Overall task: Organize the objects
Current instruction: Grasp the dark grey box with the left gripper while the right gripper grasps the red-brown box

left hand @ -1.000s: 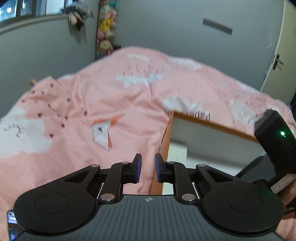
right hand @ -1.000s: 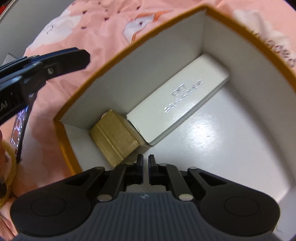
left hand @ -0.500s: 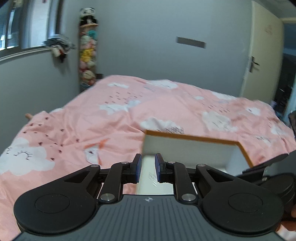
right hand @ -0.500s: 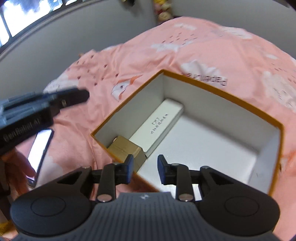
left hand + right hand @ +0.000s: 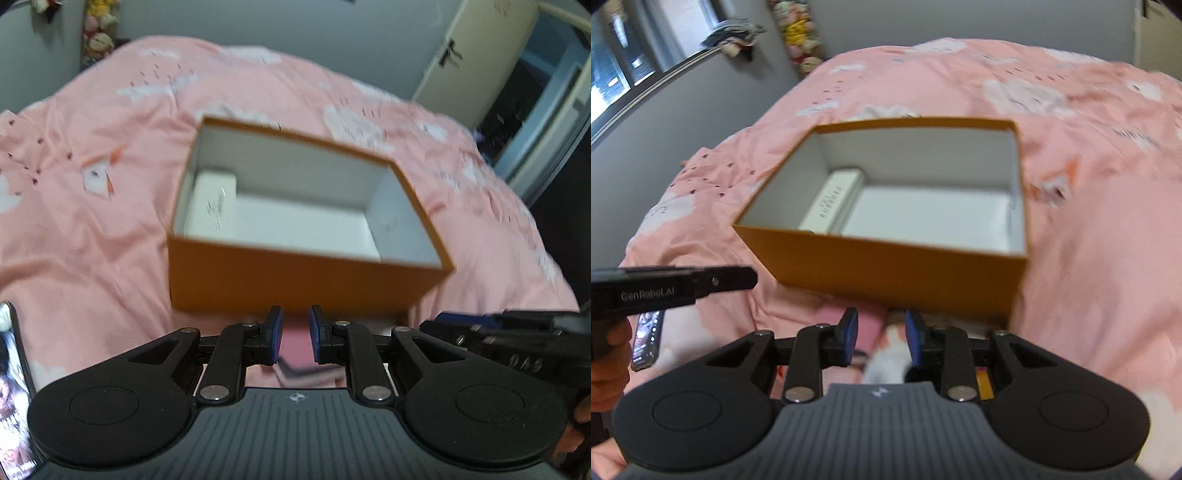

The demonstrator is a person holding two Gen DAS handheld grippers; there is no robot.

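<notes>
An open orange box (image 5: pixel 295 273) with a white inside sits on the pink bed; it also shows in the right wrist view (image 5: pixel 894 273). A long white box (image 5: pixel 214 206) lies along its left inner wall, also in the right wrist view (image 5: pixel 831 203). My left gripper (image 5: pixel 295 334) is open and empty, just in front of the box's near wall. My right gripper (image 5: pixel 881 338) is open and empty, also in front of the box, above blurred pink and white items.
A phone (image 5: pixel 13 391) lies on the bedspread at the left; it also shows in the right wrist view (image 5: pixel 646 339). The pink bedspread (image 5: pixel 92 229) surrounds the box. A door (image 5: pixel 476 55) and dark doorway stand at the far right.
Both grippers have pulled back out of and away from the box, so its whole outside now shows. The right gripper has opened from shut one second ago.
</notes>
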